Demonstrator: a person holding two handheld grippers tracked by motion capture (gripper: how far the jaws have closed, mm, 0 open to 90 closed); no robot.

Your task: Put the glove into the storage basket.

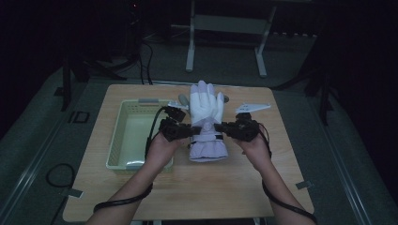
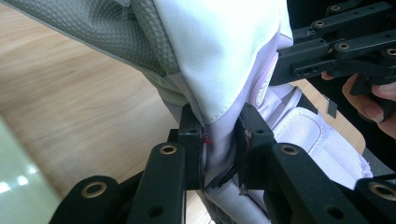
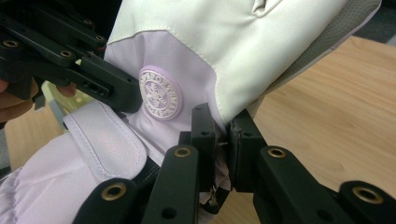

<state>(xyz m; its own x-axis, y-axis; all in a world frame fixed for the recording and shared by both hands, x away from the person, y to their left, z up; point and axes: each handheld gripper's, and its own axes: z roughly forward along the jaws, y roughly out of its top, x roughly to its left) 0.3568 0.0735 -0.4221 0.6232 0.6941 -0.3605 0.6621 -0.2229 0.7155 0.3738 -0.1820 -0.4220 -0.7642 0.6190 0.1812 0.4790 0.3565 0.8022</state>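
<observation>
At the table middle: both tongs pinch one glove.
Left gripper [image 1: 185,131]: squeezed on the white glove [image 1: 207,123], at 9 o'clock.
Right gripper [image 1: 228,127]: squeezed on it at 3 o'clock.
Badge [image 3: 159,94]: round, purple, writing too small to read.
Basket [image 1: 117,133]: 9 o'clock.

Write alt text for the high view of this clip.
A person holds a white and lilac ski glove over a wooden table, the left gripper and right gripper pinching its wrist from opposite sides. A pale green basket sits at the glove's left.
</observation>
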